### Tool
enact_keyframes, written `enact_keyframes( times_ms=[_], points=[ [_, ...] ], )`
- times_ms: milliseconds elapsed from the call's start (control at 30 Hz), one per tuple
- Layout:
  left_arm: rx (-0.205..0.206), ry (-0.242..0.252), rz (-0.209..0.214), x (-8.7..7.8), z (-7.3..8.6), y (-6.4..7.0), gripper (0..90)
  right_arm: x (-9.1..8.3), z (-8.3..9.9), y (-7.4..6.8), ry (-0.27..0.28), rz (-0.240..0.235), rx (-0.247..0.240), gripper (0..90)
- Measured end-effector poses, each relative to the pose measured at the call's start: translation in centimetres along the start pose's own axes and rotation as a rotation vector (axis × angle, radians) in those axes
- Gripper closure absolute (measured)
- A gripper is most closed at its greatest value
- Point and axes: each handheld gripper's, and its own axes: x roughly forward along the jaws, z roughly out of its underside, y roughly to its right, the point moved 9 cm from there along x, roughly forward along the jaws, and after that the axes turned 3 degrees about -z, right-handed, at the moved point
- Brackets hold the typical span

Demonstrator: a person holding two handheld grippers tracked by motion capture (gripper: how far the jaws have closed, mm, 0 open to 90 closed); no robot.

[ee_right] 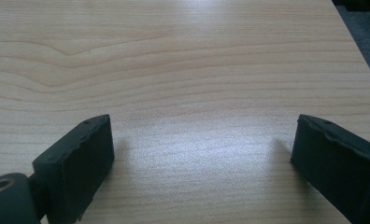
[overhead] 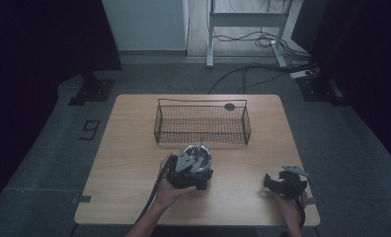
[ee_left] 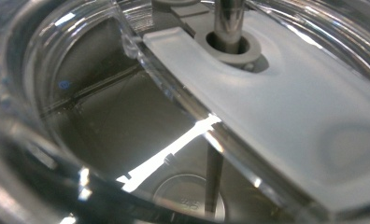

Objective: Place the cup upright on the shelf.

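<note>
On the near half of the wooden table (overhead: 134, 148), just in front of the wire basket (overhead: 202, 121), sat a clear round container (overhead: 203, 157) with a metal rod (overhead: 201, 146) sticking up from its middle. Left gripper (overhead: 192, 173) was pressed right against the container's near side in the high view, with the person's left hand (overhead: 171, 192) behind it. Jaws hidden under the grey plate and gripper body, so couldn't tell whether they were spread, closed, or clamped on the container rim.

Left gripper view was too close to read well: curved clear plastic wall (ee_left: 43, 93), blurred at the bottom and left edges, a frosted flat piece (ee_left: 286, 116) crossing the inside at a slant, and the metal rod passing through a grey collar (ee_left: 232, 51). Rod cut off at the top of that view. A round embossed mark on the container floor (ee_left: 188, 198) had digits too small and blurred to read. Glare streak across the middle. No black jaws could be made out there.

Right gripper (overhead: 282, 183) lay low at the table's near right corner, well apart from the container, held by the right hand (overhead: 292, 210), which was partly cut off by the bottom edge. Right gripper view showed both black jaws spread wide with bare wood grain between them, nothing held; right jaw cut off at the corner.

Basket looked empty apart from a dark round thing (overhead: 229, 106) at its far right, which may lie on the table behind the mesh; unclear what it was. Surroundings were dim, with the floor cables (overhead: 262, 39) barely distinct.
</note>
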Motion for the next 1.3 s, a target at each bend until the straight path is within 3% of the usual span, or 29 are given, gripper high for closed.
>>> enact_keyframes(
  times_ms=[733,1133,1300],
  points=[
    [-0.038,-0.009,-0.056,-0.5,-1.5,-3.5,3.7,0.0,0.0,0.0,0.002,0.002,0.003,6.3],
    [-0.077,-0.002,-0.042,-0.8,-2.8,-4.7,3.8,0.0,0.0,0.1,0.002,0.004,0.004,6.6],
    [-0.065,0.01,-0.084,-1.0,-3.6,-5.6,3.8,0.0,0.0,0.0,0.003,0.004,0.005,6.6]
  ],
)
